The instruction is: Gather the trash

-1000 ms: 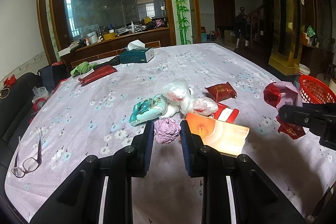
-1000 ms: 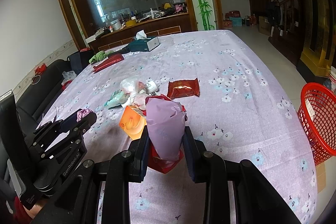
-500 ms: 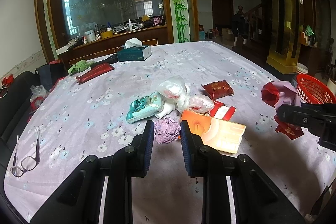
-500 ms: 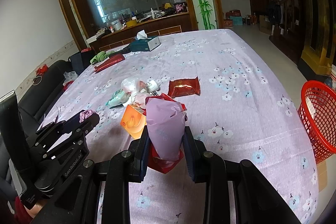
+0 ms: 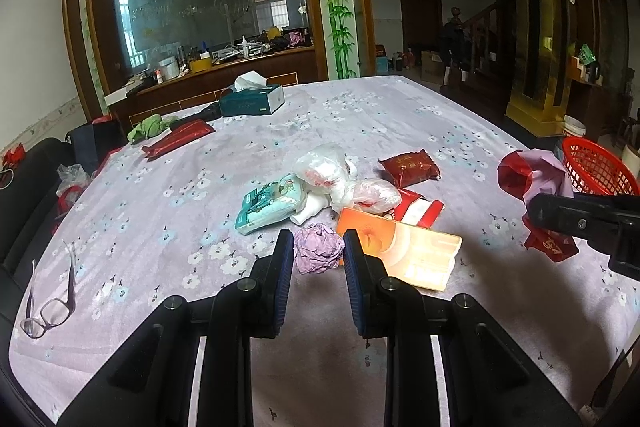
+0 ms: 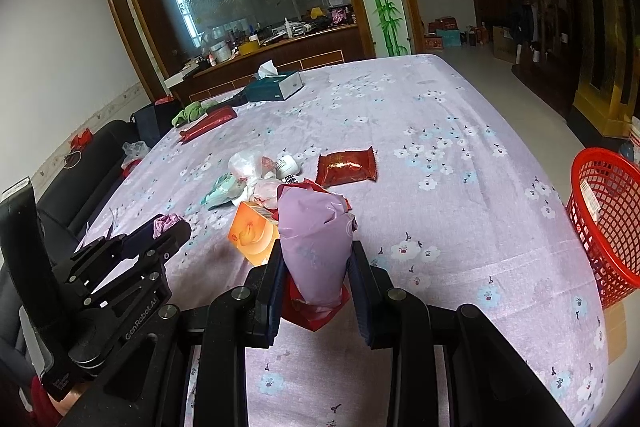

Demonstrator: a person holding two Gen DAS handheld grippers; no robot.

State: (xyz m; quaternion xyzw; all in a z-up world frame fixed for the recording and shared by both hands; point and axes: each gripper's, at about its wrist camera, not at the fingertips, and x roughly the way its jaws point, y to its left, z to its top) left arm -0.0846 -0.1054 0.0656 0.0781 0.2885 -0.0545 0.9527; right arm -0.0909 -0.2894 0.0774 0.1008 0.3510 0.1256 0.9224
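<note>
My left gripper (image 5: 318, 255) is shut on a crumpled purple paper wad (image 5: 318, 251), held just in front of the trash pile. From the right wrist view the same left gripper (image 6: 170, 229) hangs above the table with the purple wad (image 6: 165, 221) in its tips. My right gripper (image 6: 316, 269) is shut on a lilac plastic bag (image 6: 314, 227) bunched with a red wrapper (image 6: 310, 311). The pile holds an orange box (image 5: 404, 247), a dark red snack packet (image 5: 408, 167), a teal wipes pack (image 5: 270, 203) and clear plastic bags (image 5: 324, 171). A red mesh basket (image 6: 604, 211) stands off the table's right edge.
The table wears a lilac flowered cloth (image 6: 460, 131). Eyeglasses (image 5: 48, 311) lie near its left front corner. At the far end sit a teal tissue box (image 5: 252, 101), a long red packet (image 5: 178, 143) and a green cloth (image 5: 148, 129). A black sofa (image 6: 92, 155) runs along the left side.
Both grippers keep their holds. The views have shifted only slightly; the trash pile has not moved.
</note>
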